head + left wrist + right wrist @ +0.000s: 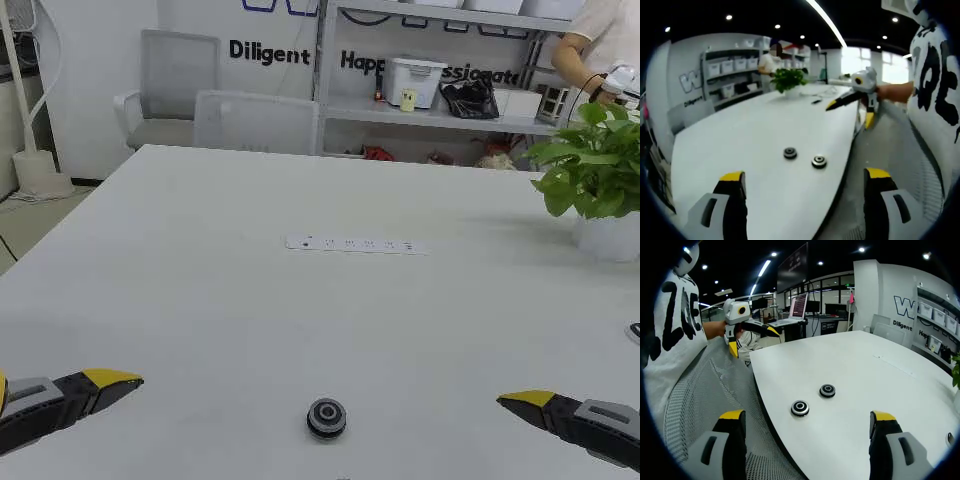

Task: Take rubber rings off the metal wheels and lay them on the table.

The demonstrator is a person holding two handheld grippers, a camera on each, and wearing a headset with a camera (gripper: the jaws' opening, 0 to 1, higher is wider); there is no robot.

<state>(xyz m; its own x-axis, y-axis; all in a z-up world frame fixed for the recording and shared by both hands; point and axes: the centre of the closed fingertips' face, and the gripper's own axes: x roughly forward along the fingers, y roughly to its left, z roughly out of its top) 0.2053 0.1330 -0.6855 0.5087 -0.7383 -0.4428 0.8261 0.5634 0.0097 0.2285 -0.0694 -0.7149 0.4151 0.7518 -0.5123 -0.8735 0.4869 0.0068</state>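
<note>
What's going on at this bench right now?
A person holds a two-jaw gripper in each hand at a white table. The left gripper and right gripper are both open and hold nothing. Between them, near the table's edge, sit the near wheel and the far wheel, untouched, with their dark rubber rings apparently still on. Ring removal has not started.

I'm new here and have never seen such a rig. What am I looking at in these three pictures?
A person, not a robot, holds two hand-held two-jaw grippers. The head view comes from a headset camera, looking down at a white table. The other two come from cameras on the left gripper and right gripper, whose yellow-tipped jaws rise from the bottom. On the table are two metal wheels with dark rims, a power strip and a potted plant. Both grippers are open and hold nothing.
</note>
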